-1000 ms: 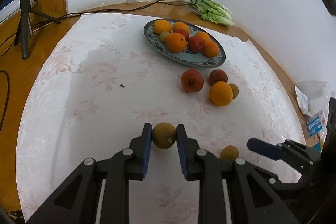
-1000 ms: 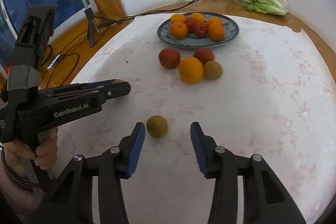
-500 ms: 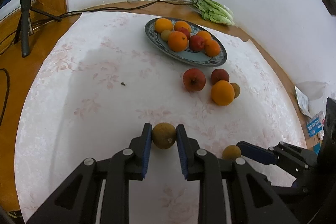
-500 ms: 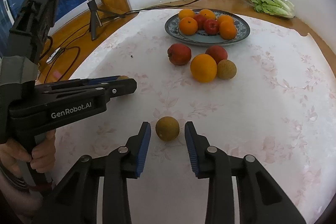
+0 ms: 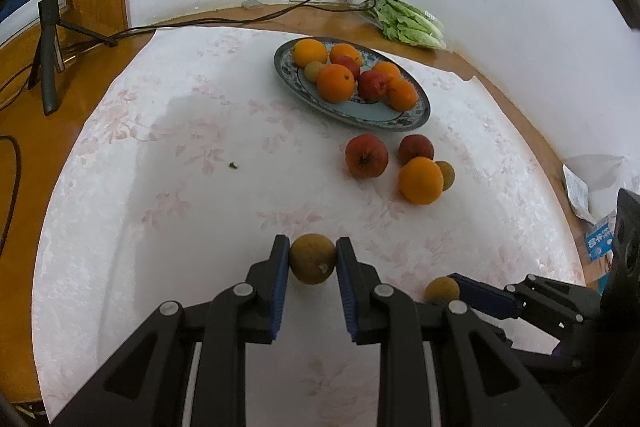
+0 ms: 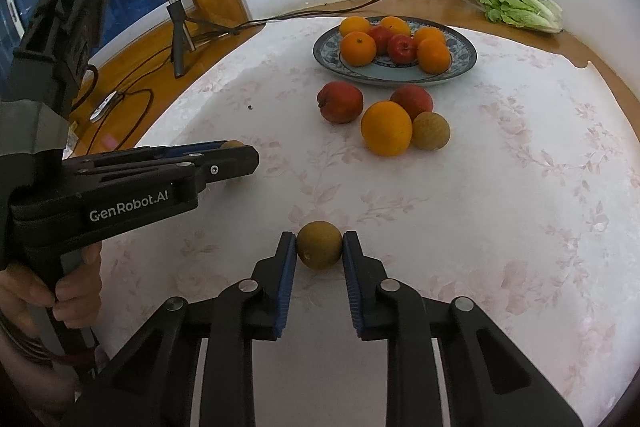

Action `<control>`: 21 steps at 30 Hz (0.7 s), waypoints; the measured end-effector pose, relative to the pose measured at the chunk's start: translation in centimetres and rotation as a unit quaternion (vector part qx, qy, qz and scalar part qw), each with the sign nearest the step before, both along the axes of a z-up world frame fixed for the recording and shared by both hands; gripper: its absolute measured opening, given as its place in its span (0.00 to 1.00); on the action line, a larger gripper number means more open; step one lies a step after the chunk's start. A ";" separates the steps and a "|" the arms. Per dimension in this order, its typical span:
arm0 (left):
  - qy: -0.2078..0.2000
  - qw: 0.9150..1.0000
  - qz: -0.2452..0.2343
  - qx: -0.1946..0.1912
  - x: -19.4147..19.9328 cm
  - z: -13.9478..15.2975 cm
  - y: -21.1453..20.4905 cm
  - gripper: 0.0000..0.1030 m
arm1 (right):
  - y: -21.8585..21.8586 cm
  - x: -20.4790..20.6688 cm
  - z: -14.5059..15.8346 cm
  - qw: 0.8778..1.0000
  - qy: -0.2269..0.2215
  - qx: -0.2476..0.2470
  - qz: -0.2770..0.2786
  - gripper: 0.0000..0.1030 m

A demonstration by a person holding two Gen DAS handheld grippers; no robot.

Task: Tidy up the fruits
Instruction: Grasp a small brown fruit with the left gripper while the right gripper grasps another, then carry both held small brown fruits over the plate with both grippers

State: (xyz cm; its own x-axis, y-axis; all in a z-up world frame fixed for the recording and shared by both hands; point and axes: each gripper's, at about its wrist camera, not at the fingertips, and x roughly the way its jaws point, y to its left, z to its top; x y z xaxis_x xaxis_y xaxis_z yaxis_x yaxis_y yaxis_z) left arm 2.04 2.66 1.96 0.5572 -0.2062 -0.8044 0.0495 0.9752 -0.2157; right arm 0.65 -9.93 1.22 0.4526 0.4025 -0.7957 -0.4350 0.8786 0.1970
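Left fingers clamped on a brown fruit; right fingers just closed on another, near table's front edge.

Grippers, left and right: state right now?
Left gripper: shut on a brown round fruit.
Right gripper: jaws just closed, shut on a second brown fruit.

Fruit spread over bench, plate at far side.
Seven fruits heaped on plate; four loose fruits clustered just before it; two small fruits nearest, side by side; greens behind plate, by wall.
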 end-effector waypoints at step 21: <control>-0.027 0.999 -0.019 -0.010 2.8 4.8 -0.9 0.24 | -3.4 2.0 4.5 0.999 -0.034 0.022 -0.019 0.24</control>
State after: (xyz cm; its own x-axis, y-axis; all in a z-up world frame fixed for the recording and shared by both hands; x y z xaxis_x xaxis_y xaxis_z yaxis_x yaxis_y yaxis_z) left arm 4.81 1.77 6.74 0.5908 -0.2438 -0.7691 0.0982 0.9679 -0.2313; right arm 2.66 -13.31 5.68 0.5200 0.4173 -0.7453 -0.4152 0.8860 0.2064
